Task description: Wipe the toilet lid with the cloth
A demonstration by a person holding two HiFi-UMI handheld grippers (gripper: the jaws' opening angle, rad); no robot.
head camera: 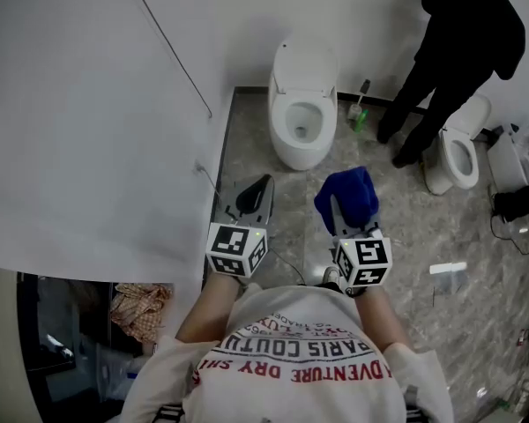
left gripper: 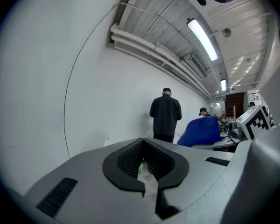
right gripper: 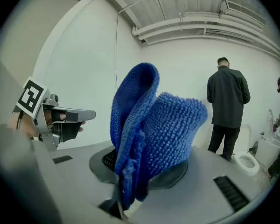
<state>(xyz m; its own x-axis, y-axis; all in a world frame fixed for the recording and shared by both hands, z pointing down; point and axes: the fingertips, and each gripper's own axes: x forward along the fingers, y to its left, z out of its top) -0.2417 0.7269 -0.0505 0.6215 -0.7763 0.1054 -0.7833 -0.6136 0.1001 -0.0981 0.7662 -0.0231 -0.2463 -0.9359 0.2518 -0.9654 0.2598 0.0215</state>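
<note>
While the toilet lid (head camera: 305, 65) stands raised against the wall behind it, well apart from both tools, the wipe is judged not yet begun; the step in hand is the approach.

Item 1, cloth (right gripper: 154, 129): blue, looped pile, folded double. It is pinched at its lower edge by the right tool (head camera: 344, 220), with the bulk standing above the jaws. It is held over the floor (head camera: 406, 227), short of the toilet (head camera: 300, 139).

Item 2, left tool (left gripper: 142, 167): jaws pressed together, nothing caught between them. It is held beside the right tool, near the white partition (head camera: 88, 104).

Item 3, second person (head camera: 463, 51): stood at a further toilet (head camera: 458, 152) to the right; not concerned.

Handling advised: the free fold, not the jaw tips, should be laid flat on the lid, so that hard plastic is kept off the surface. Strokes are best drawn top to bottom under light pressure, since an upright lid may be rocked on its hinge. The lid's edge could be steadied by the left tool.
</note>
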